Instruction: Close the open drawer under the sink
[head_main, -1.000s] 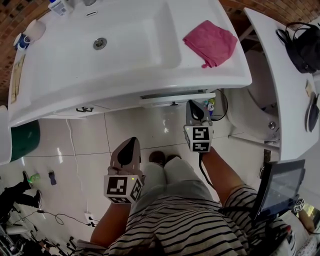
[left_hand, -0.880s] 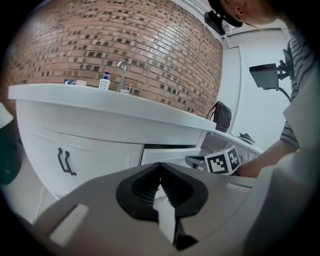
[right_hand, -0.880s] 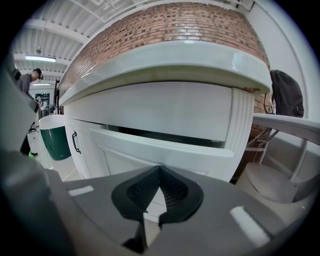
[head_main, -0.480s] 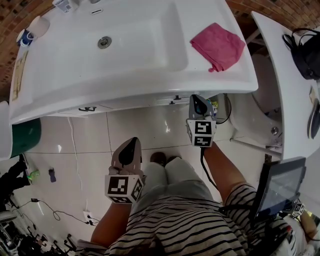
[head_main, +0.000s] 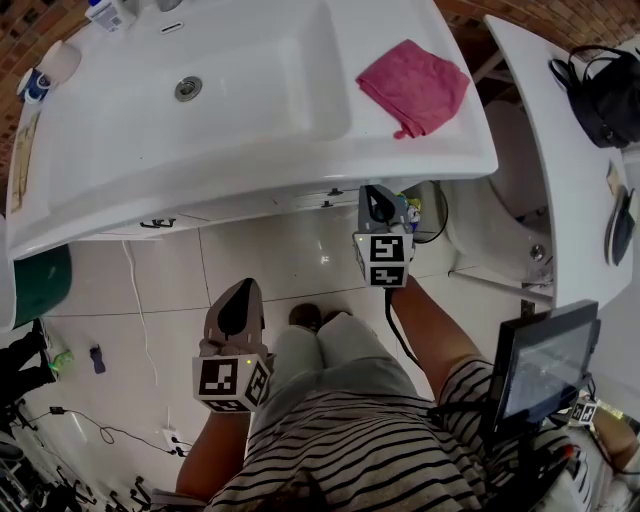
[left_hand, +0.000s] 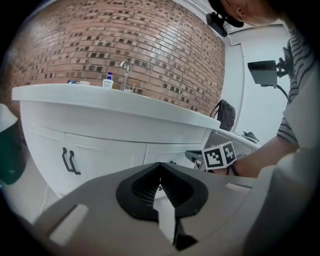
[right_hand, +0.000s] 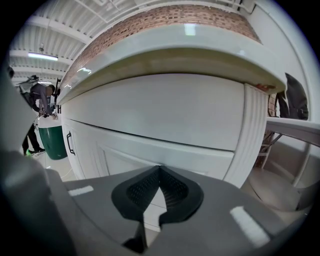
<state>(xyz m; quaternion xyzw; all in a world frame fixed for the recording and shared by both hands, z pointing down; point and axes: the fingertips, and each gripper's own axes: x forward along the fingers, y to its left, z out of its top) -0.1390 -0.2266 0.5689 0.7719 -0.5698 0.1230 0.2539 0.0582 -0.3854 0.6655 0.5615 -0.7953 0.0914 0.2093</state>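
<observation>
Where brick wall backs sink, pale tiled floor

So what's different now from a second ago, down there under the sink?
The drawer stuck out from the cabinet a second ago; it is now pushed in, about flush. The right gripper, jaws together, followed it in. The left gripper stayed low by the person's leg, shut and empty, and the pink cloth has not moved.
</observation>
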